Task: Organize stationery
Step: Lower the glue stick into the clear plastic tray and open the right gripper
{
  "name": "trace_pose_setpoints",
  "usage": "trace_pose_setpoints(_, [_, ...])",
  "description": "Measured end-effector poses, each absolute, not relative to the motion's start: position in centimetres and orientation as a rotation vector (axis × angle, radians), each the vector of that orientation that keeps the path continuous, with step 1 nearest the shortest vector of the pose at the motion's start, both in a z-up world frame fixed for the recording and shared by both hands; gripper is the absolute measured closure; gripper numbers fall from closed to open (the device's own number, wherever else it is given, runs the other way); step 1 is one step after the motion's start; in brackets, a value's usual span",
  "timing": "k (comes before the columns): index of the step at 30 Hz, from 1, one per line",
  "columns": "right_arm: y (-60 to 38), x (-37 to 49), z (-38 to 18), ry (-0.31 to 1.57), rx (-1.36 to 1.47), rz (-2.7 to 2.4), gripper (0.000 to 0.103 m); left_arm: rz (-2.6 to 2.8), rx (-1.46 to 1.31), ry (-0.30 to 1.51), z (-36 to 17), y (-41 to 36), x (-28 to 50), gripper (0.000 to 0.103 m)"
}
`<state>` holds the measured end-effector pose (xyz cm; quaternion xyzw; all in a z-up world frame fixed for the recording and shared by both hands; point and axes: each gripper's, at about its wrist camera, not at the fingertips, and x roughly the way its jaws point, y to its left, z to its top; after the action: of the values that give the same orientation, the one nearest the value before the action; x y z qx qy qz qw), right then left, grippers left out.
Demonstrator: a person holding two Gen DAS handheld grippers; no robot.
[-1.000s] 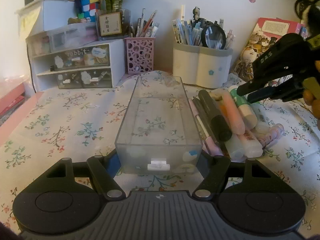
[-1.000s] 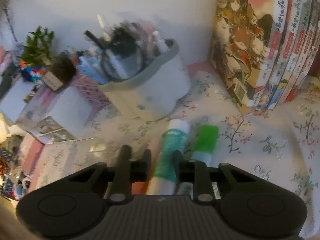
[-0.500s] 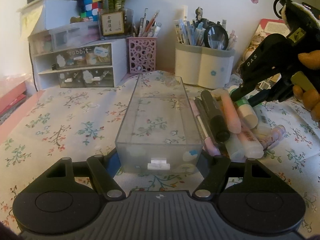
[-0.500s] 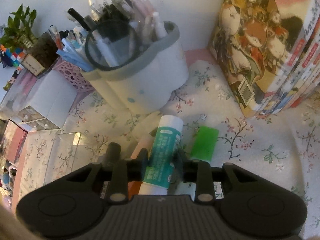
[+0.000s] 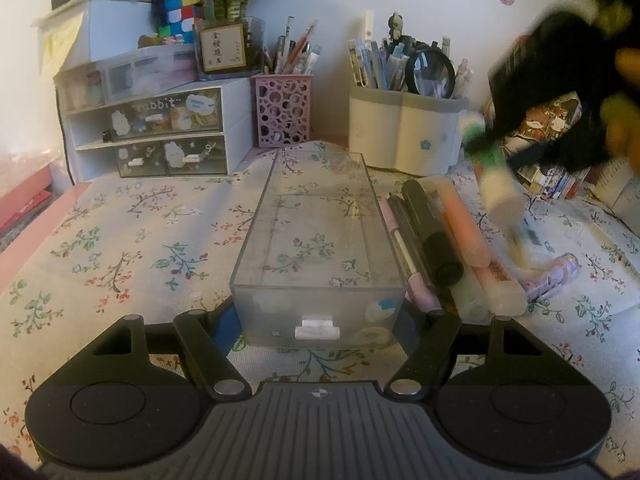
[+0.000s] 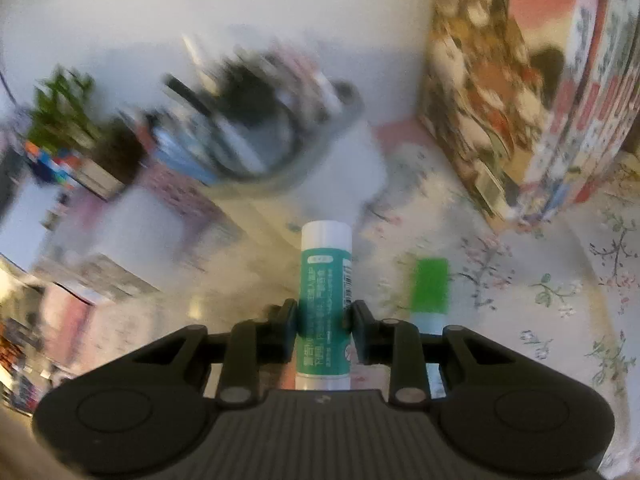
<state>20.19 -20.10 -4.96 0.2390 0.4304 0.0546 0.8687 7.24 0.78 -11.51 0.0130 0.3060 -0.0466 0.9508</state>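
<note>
A clear plastic drawer lies on the flowered cloth, with nothing inside it. My left gripper is shut on its near end, one finger at each side. To its right lies a pile of markers: a black marker, an orange highlighter and a pink pen. My right gripper holds a green and white glue stick, its jaws closing with the pads pressed on the tube. In the left wrist view the glue stick hangs blurred above the pile, under the right gripper.
A white pen holder and a pink perforated cup stand behind the drawer. A small drawer cabinet is at the back left. Books stand at the right. A green-capped stick lies on the cloth.
My right gripper closed on the glue stick and lifted it off the pile of markers. The left gripper and the clear drawer have not moved.
</note>
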Motion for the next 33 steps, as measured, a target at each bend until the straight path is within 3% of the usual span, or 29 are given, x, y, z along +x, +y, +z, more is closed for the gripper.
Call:
trace_pose_setpoints(5, [-16.9,20.0,-3.0,0.907,0.573,0.266,0.088,-0.096,0.030,0.624,-11.5,0.7,7.3,0.031])
trace_pose_setpoints(16, [-8.4,21.9,-5.7,1.057,0.492,0.391,0.088,-0.097,0.029,0.625,-11.5,0.7,7.4,0.030])
trace_pose_setpoints(33, [-7.8,21.8,-7.3,1.193,0.489,0.491,0.083,-0.103,0.031,0.627,-11.5,0.8,7.7,0.030])
